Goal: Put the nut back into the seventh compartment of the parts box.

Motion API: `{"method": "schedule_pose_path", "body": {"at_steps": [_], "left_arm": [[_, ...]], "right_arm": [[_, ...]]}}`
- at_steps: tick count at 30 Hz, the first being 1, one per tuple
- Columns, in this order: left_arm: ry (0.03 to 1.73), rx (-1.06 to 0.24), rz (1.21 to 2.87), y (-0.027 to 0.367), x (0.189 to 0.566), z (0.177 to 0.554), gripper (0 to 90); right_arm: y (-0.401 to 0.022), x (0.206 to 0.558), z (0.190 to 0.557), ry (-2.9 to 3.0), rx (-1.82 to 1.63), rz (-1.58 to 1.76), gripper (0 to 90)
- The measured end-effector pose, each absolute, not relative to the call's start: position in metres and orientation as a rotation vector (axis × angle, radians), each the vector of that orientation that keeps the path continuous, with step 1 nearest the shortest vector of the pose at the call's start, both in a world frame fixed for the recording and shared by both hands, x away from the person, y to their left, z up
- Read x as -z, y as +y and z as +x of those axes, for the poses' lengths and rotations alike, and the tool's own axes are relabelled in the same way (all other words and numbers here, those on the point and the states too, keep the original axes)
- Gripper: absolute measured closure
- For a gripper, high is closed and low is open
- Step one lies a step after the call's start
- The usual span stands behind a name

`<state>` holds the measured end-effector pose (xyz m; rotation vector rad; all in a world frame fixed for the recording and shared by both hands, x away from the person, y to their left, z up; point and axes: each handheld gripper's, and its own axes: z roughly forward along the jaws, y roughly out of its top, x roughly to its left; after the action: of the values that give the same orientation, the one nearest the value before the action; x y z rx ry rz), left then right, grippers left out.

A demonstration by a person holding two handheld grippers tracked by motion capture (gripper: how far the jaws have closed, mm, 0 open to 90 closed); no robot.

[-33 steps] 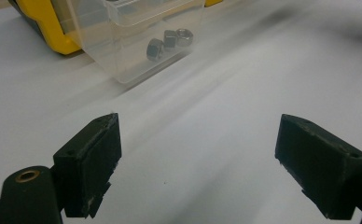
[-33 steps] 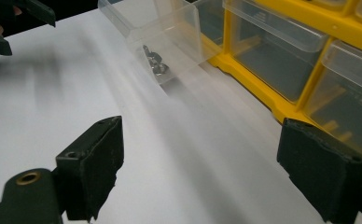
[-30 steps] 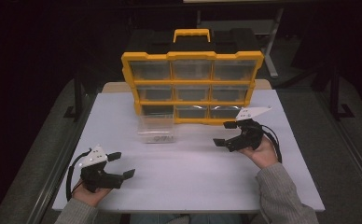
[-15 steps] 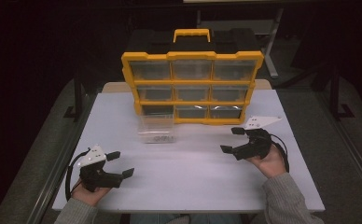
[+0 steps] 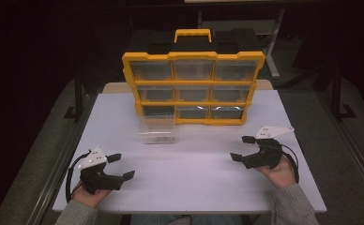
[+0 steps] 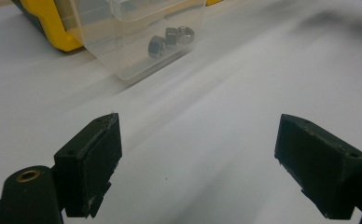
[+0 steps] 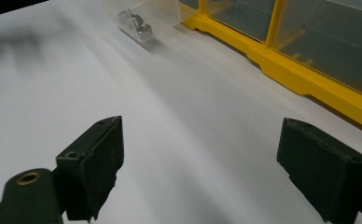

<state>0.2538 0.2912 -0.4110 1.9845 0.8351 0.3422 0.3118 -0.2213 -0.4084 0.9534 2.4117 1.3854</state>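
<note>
A yellow organiser (image 5: pixel 193 89) with clear drawers stands at the back of the white table (image 5: pixel 189 183). One clear drawer (image 5: pixel 157 127) is pulled out and rests on the table in front of its bottom-left slot; it holds several metal nuts (image 6: pixel 170 38). My left gripper (image 5: pixel 121 166) rests open at the table's near left, empty, its jaws pointing toward the drawer (image 6: pixel 142 32). My right gripper (image 5: pixel 242 148) stands open at the near right, empty, low over the table in front of the organiser (image 7: pixel 309 56). The drawer (image 7: pixel 146 18) lies far off to its left.
A black carry case with a yellow handle (image 5: pixel 192 35) sits behind the organiser. The table's surroundings are dark, with a metal frame (image 5: pixel 77 89) at the left. Bare white table lies between the two grippers.
My right gripper has drawn back from the organiser toward the table's near right edge, still open. The left gripper and the drawer have stayed put.
</note>
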Motion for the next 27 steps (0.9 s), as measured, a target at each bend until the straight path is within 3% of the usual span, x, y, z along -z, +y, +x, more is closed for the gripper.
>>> {"method": "schedule_pose_path", "body": {"at_steps": [27], "left_arm": [[0.822, -0.325, 2.001, 0.297, 0.419, 0.253, 15.4]], "right_arm": [[-0.255, 0.426, 0.279, 2.370, -1.371, 1.026, 14.0]]}}
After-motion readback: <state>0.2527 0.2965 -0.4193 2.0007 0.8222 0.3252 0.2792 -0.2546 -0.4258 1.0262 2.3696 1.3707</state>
